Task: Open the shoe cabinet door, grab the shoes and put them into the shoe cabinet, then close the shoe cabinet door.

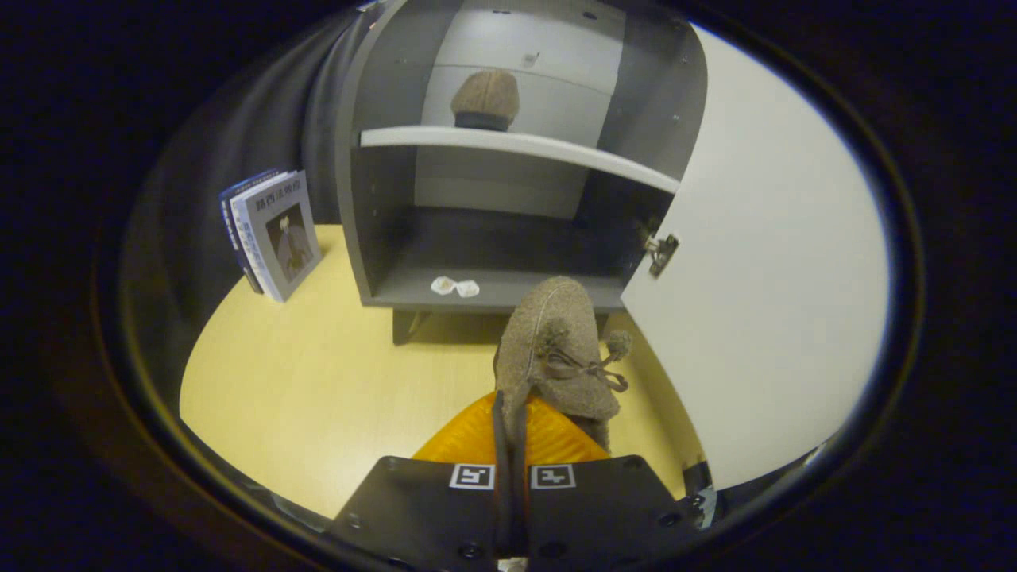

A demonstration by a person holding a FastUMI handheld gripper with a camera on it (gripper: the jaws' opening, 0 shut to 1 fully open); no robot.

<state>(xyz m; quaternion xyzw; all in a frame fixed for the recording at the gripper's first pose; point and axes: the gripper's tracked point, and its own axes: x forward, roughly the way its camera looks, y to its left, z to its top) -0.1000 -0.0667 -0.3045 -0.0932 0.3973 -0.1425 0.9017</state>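
My gripper (508, 433) is shut on the edge of a brown felt shoe (556, 349) with a lace bow, held above the table and pointing toward the grey shoe cabinet (373, 199). The cabinet's white door (763, 278) stands open to the right of the shoe. A second brown shoe (485, 98) rests on the white upper shelf (508, 144). The lower compartment (493, 246) lies just beyond the held shoe's toe, with two small white packets (454, 287) near its front edge.
Upright books (270, 234) stand to the left of the cabinet on the yellow wooden table (318, 381). A metal hinge (661, 253) sits on the door's inner side. Dark cloth hangs behind the books.
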